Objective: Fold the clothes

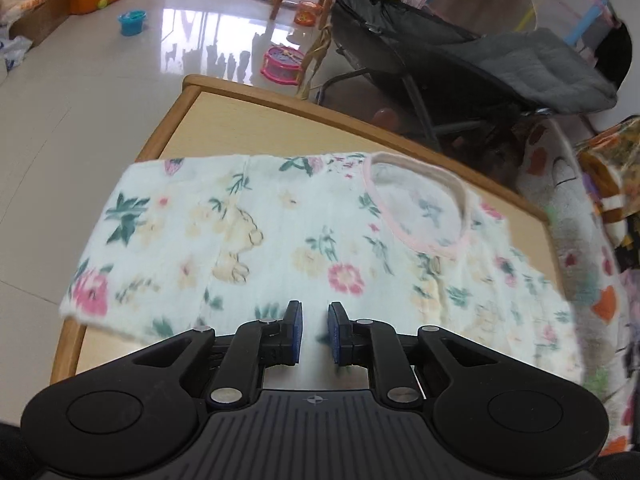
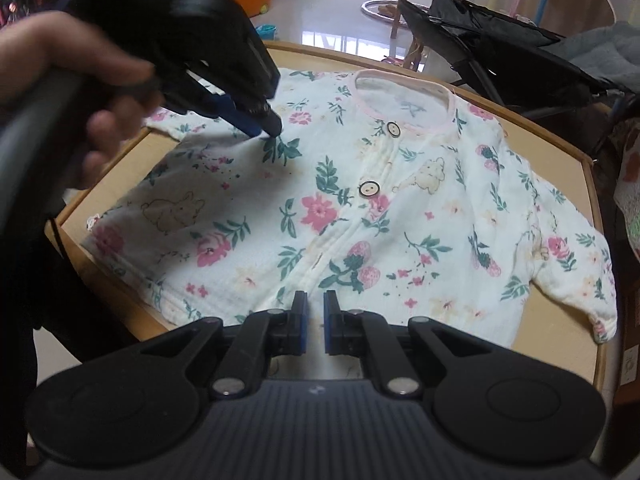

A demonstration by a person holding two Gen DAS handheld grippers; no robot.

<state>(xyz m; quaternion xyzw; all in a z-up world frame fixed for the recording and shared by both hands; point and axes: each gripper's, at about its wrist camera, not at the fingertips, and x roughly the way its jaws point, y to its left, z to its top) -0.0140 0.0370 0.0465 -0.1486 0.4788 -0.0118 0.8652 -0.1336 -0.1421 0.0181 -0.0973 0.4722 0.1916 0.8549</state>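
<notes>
One floral baby shirt (image 2: 360,208) lies flat, front up, on one wooden table (image 2: 560,160) | two buttons (image 2: 394,129) visible | left gripper (image 2: 270,130) narrowly parted, gripping nothing, over shirt's shoulder | right gripper (image 2: 315,326) pressed nearly together, empty, at hem

Both wrist cameras look steeply down along their own fingers, close over the floral shirt (image 2: 360,208) on the wooden table (image 2: 560,320). The right view takes in the left gripper (image 2: 264,130) at ten o'clock. Both share the shirt's pink collar and the tiled floor at twelve o'clock.
</notes>
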